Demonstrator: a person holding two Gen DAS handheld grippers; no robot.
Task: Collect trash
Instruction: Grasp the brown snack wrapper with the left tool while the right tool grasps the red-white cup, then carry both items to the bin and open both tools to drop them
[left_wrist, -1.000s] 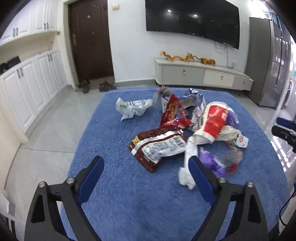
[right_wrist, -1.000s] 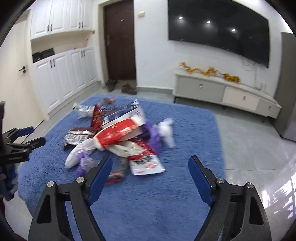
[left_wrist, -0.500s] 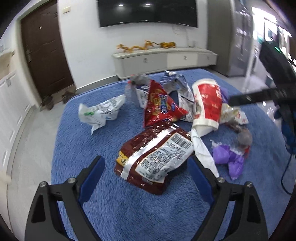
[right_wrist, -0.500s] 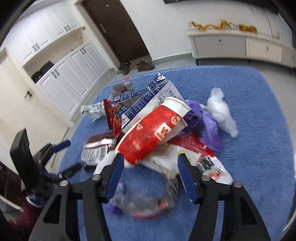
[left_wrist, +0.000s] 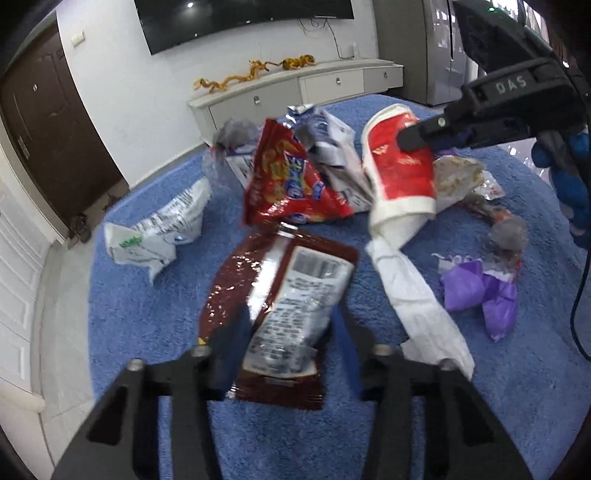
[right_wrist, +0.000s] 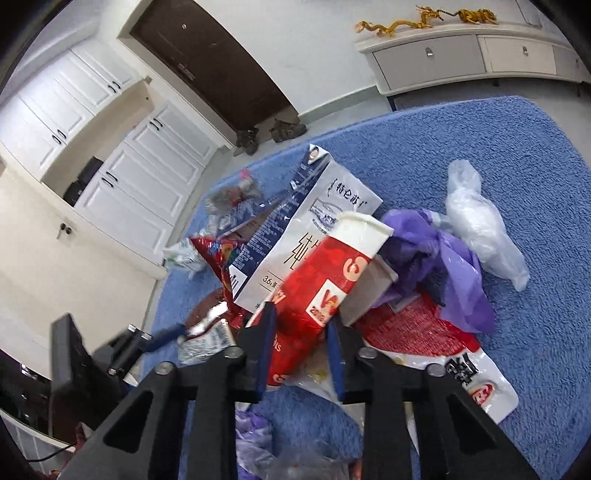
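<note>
A: Our left gripper has just been closing, and its jaws now pinch the near end of the dark red snack bag on the blue rug.

B: Our right gripper has closed too and clamps the red paper cup, just right of that bag.

A: Let's lift both slowly, so the foil doesn't slip free.

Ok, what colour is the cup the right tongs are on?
Red with white rims; the cup shows best in the right wrist view.
</note>
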